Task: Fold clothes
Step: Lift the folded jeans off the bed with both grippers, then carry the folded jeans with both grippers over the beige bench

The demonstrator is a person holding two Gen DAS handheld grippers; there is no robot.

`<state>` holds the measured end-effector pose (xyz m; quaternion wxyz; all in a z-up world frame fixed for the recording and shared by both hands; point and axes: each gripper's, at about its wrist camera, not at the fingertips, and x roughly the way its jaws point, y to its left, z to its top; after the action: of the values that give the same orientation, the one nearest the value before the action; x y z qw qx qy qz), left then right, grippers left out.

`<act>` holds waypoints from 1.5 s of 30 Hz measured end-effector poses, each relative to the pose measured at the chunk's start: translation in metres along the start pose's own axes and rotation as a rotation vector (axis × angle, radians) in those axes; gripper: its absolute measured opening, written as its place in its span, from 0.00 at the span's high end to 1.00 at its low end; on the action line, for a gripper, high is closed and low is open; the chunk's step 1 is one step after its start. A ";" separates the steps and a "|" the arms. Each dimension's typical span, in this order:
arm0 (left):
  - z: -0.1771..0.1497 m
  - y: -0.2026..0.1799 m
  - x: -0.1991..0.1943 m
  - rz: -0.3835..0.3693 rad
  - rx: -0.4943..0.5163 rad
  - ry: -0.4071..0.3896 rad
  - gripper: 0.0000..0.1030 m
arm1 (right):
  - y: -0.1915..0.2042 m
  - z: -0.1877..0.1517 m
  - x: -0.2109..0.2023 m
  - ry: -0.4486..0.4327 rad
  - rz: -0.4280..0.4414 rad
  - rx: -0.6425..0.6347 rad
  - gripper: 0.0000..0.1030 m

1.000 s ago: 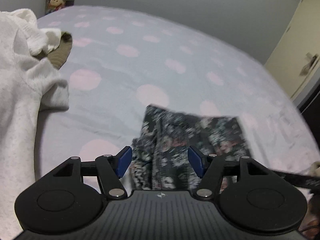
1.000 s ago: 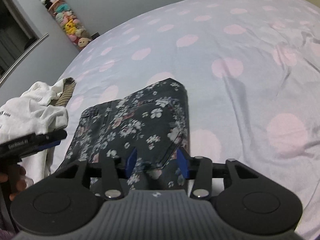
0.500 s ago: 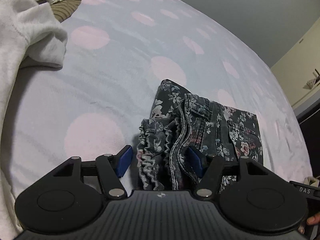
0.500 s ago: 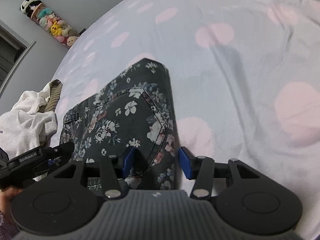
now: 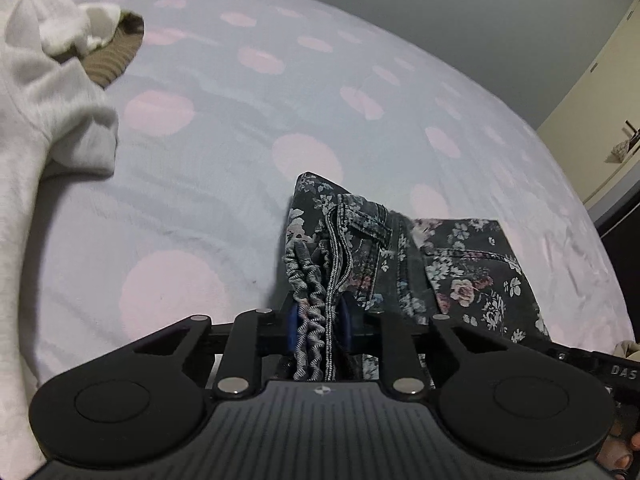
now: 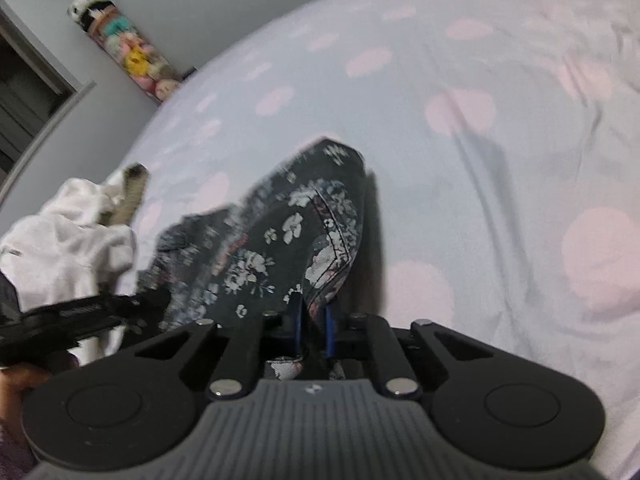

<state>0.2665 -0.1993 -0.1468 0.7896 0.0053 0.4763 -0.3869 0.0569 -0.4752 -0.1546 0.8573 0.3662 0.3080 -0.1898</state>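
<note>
Bed: we see the pale sheet (image 5: 224, 152) with pink dots filling both views, wrinkled at the right of the right wrist view.
White heap: a pile of white clothes (image 5: 44, 112) lies on the sheet at the far left, well apart from our work; a brown ribbed piece (image 5: 116, 56) pokes out beneath it.
Floral garment: the dark flowered garment (image 5: 460, 272) lies folded on the sheet in front of us, its near edge lifted by both tools.
Left gripper (image 5: 320, 332): its jaws are closing, blue pads pressing the bunched elastic waistband.
Right gripper (image 6: 313, 330): its jaws are closing, pinching the garment's near corner.
Toys: a column of plush toys (image 6: 124, 46) stands by the wall.
Hard to read: the right wrist view is blurred; our fingers (image 5: 620, 456) are cut off at the corner.
</note>
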 end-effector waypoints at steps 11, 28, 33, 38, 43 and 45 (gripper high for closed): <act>0.008 -0.109 -0.048 -0.183 0.096 -0.091 0.83 | -0.035 0.022 -0.125 -0.214 -0.014 -0.005 0.89; -0.016 -0.511 -0.021 -0.654 0.660 0.036 0.83 | -0.208 -0.062 -0.412 -0.798 -0.331 0.381 0.89; -0.062 -0.631 0.005 -0.788 0.811 0.118 0.83 | -0.255 -0.095 -0.466 -0.934 -0.484 0.476 0.89; -0.103 -0.720 0.033 -0.884 0.929 0.182 0.83 | -0.301 -0.115 -0.500 -1.023 -0.602 0.572 0.89; -0.144 -0.790 0.053 -0.946 1.013 0.239 0.83 | -0.340 -0.115 -0.511 -1.073 -0.701 0.638 0.89; -0.158 -0.805 0.059 -0.967 1.030 0.258 0.83 | -0.354 -0.113 -0.513 -1.089 -0.737 0.659 0.89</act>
<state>-0.3328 -0.7391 0.0120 0.3647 0.2111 0.2718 -0.8652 -0.5608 -0.5737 -0.0543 0.6149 0.3312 -0.1313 -0.7035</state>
